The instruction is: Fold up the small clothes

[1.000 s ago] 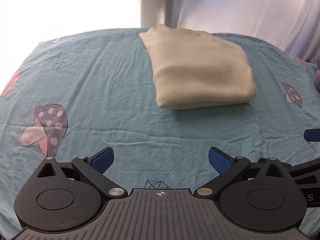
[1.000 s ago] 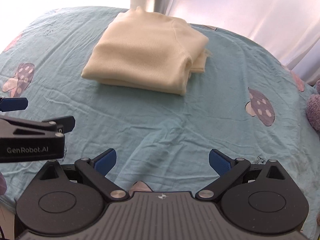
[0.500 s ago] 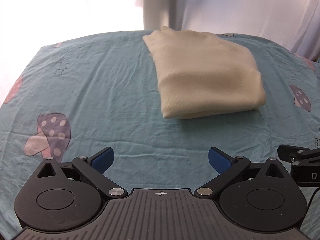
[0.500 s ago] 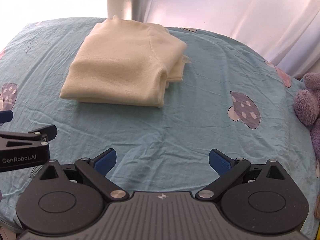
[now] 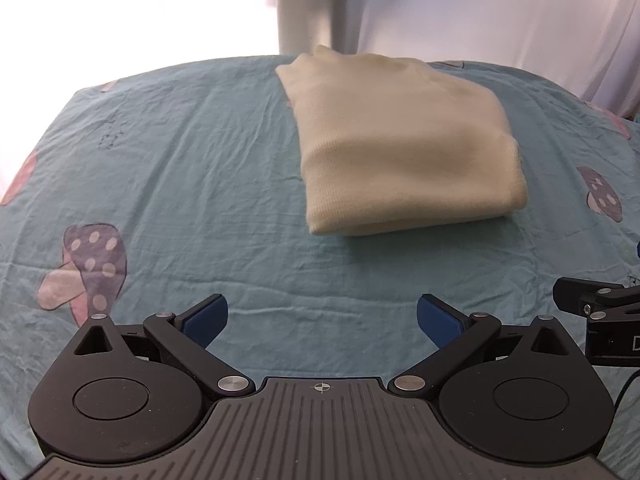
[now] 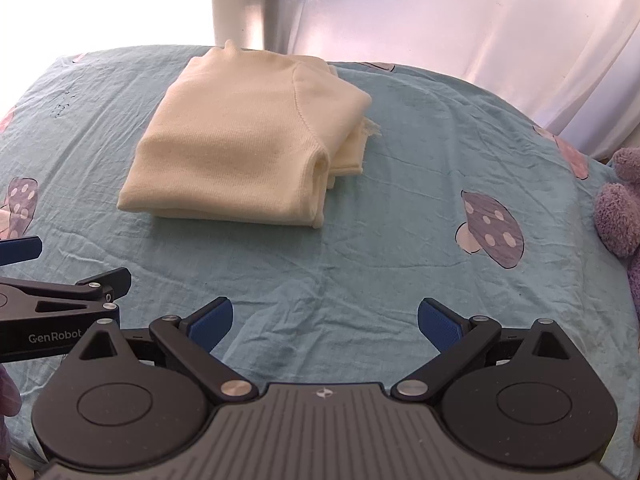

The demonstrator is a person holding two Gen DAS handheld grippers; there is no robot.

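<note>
I see the folded cream sweater [image 6: 244, 148] upper centre on the teal mushroom-print sheet [image 6: 400, 240]. My left gripper [image 5: 322, 322] and right gripper [image 6: 325, 322] both gape wide, holding nothing. "GenRobot" reads on the left one, at the right view's lower left

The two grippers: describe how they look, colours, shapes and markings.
The left gripper and the right gripper look alike: matte black bodies with two round discs, a ribbed grey centre plate bearing a small crosshair mark, silver pivot pins, angular black linkage arms and blue ribbed fingers. White "GenRobot" lettering shows on the left gripper's side in the right wrist view.
</note>
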